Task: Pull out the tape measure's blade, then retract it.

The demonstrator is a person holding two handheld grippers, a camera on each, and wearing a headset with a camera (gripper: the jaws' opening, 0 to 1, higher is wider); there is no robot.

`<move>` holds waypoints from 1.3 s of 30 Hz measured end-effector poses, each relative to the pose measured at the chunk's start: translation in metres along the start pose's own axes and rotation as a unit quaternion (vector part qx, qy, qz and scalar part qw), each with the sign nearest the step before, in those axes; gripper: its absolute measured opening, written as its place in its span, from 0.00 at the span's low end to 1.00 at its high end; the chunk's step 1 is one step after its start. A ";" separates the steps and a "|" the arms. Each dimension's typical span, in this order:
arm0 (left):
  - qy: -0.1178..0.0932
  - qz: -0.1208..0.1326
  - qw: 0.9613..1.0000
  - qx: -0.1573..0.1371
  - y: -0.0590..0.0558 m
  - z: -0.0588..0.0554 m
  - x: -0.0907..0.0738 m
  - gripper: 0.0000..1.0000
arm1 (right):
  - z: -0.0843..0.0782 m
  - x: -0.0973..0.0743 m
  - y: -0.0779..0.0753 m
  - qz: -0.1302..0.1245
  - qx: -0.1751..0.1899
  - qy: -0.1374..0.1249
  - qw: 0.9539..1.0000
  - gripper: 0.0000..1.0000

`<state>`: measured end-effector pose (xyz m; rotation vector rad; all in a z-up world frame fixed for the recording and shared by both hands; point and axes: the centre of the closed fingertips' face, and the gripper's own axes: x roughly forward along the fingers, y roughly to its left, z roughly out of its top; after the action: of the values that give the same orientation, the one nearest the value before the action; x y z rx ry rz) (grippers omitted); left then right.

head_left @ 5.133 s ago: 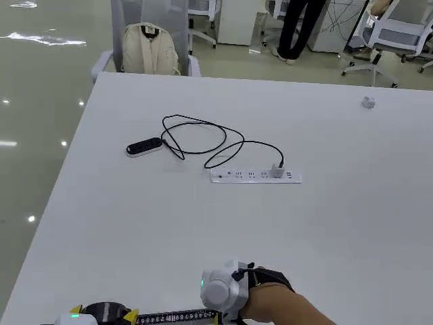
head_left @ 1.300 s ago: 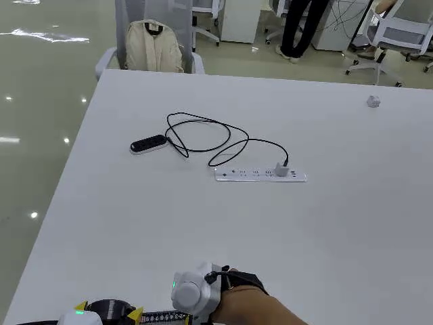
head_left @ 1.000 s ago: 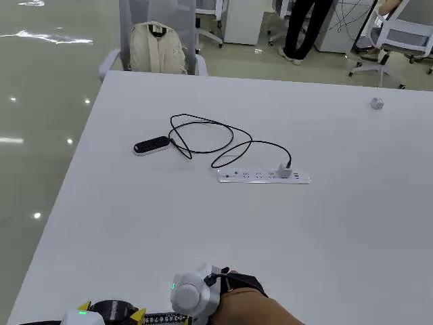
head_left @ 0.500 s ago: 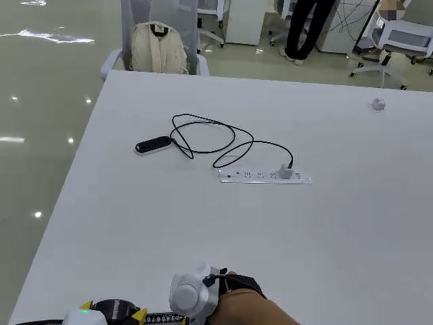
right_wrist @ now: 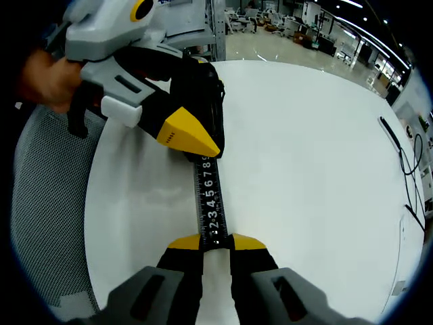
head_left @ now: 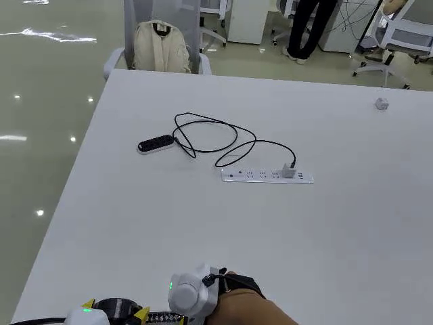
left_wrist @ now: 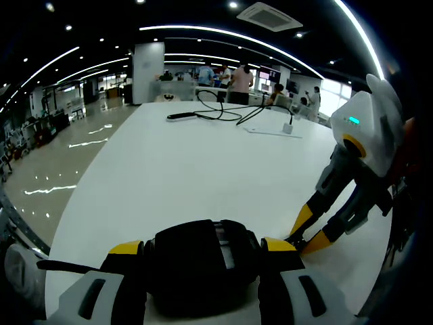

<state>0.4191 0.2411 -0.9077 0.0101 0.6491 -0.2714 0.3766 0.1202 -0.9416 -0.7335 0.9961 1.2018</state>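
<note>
Risk: blade [right_wrist: 210,196], clenched in right claw [right_wrist: 216,242], may slip and snap back into case [left_wrist: 203,267] gripped by left claw [left_wrist: 203,247].

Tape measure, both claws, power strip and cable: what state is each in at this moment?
Left claw: shut on the tape measure case.
Right claw: shut on the blade tip.
Blade: pulled out a short way, flat, numbers up.
Power strip: one white plug in.
Black cable: loosely looped on the table.
</note>
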 end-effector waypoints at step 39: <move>0.002 -0.001 1.000 0.000 -0.001 -0.001 -0.001 0.64 | 0.021 0.010 0.004 -0.004 -0.009 -0.027 1.000 0.16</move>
<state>0.4178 0.2404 -0.9077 0.0105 0.6539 -0.2726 0.3780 0.1435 -0.9425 -0.7164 0.9379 1.2186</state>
